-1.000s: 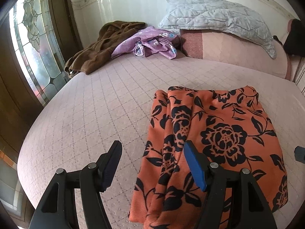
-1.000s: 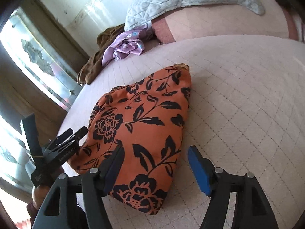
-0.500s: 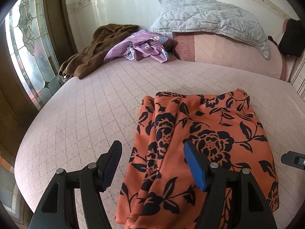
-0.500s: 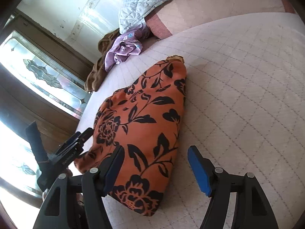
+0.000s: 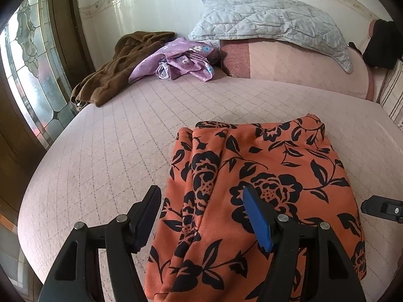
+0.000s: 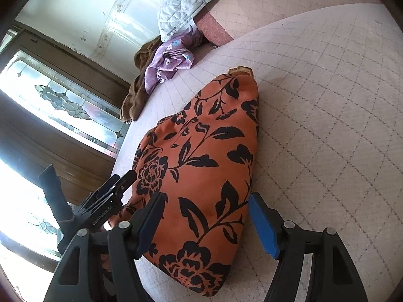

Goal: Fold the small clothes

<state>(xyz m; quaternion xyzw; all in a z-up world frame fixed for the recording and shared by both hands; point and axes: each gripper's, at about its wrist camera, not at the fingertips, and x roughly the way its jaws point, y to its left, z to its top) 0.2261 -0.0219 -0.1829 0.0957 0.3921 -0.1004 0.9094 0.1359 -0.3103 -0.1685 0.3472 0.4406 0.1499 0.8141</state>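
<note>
Orange floral garment (image 5: 264, 176): lies folded on the pink quilted bed cover (image 5: 113, 156), near the edge closest to me, black flower print facing up. Left side of the cloth shows lengthwise ridges and folds; right side lies smoother.

My left gripper (image 5: 201, 216) hangs above the near left part of the garment, fingers spread apart, nothing between the pads. My right gripper (image 6: 206, 224) is low over the near right corner, fingers likewise apart, cloth visible in the gap but not pinched.

Far end of bed: brown garment (image 5: 121, 70), purple flowered cloth (image 5: 181, 58), grey quilted pillow (image 5: 272, 22). Stained-glass window (image 5: 32, 70) at left.
</note>
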